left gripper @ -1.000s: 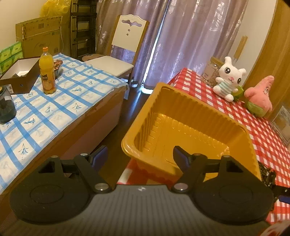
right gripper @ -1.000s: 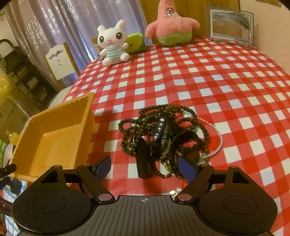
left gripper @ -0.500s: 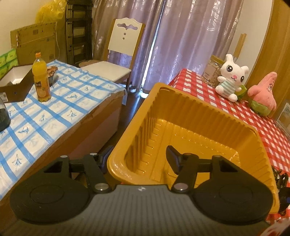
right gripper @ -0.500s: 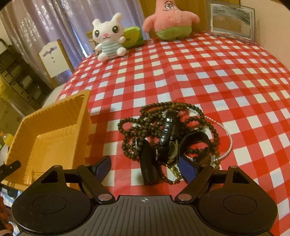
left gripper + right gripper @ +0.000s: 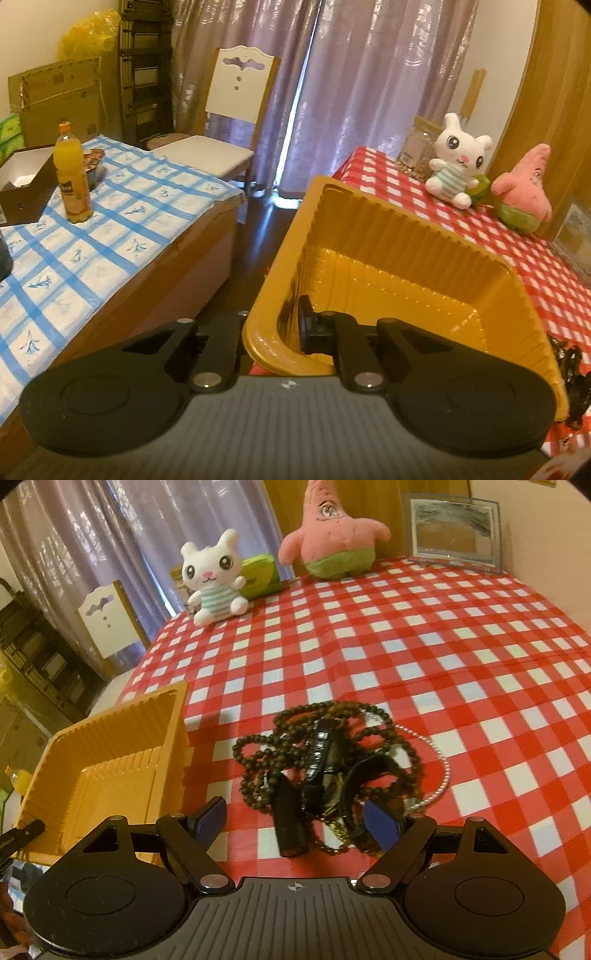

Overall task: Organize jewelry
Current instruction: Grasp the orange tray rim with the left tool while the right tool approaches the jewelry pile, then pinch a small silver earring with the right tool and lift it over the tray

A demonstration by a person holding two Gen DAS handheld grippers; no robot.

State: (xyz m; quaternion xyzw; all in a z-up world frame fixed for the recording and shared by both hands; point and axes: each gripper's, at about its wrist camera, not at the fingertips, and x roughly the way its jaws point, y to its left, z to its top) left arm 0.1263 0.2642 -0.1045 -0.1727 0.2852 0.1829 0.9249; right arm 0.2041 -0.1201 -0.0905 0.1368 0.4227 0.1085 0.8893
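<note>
left hand-held gripper (image 5: 282, 328): was wide open, now pinching the wall | yellow tray (image 5: 406, 236): corner wall now squeezed between the fingers

Empty ribbed yellow plastic tray (image 5: 110, 760) at the checked table's edge, near wall clamped between gripper pads, lying at 9 o'clock from and apart from a tangled jewelry pile (image 5: 332, 768): dark bead strands, black straps, thin silver chain looping out toward 3 o'clock.

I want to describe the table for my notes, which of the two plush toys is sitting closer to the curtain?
The white bunny plush in the striped outfit; it sits on the curtain side, while the pink starfish plush stands further along, toward the picture frame.
</note>
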